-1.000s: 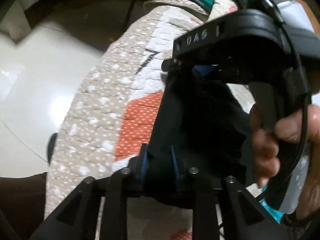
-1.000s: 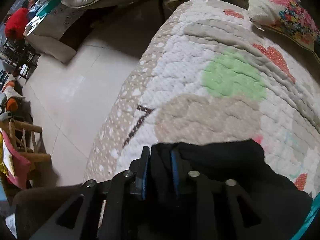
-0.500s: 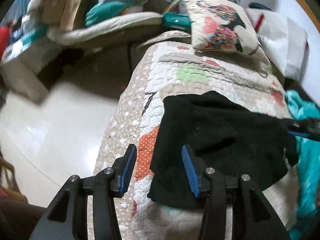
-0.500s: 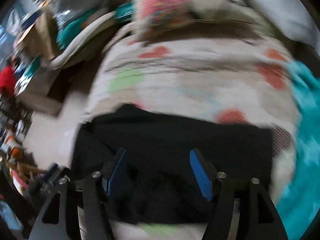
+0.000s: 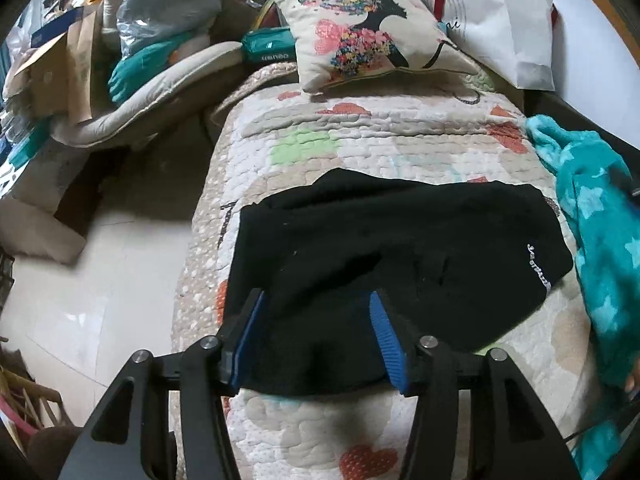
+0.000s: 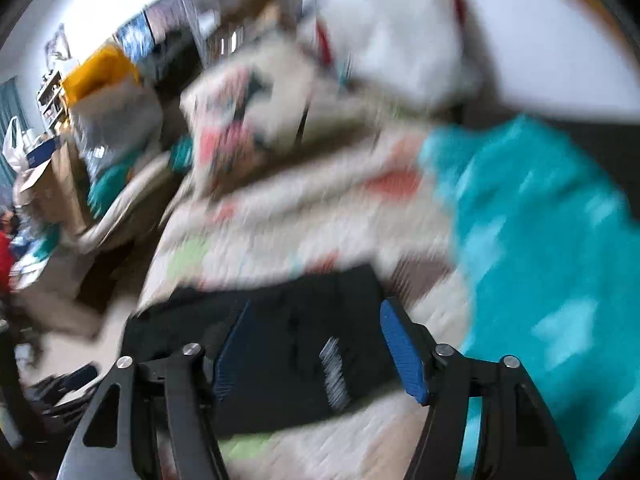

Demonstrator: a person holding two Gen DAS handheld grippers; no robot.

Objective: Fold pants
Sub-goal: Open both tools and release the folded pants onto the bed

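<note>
Folded black pants [image 5: 392,248] lie in a soft, rounded bundle on a heart-patterned quilt [image 5: 360,144], long axis left to right, white lettering at the right end. A fuzzy teal blanket [image 5: 600,240] borders them. The left gripper [image 5: 316,336] and right gripper [image 6: 316,354] both gape, empty, above the fabric.
</note>
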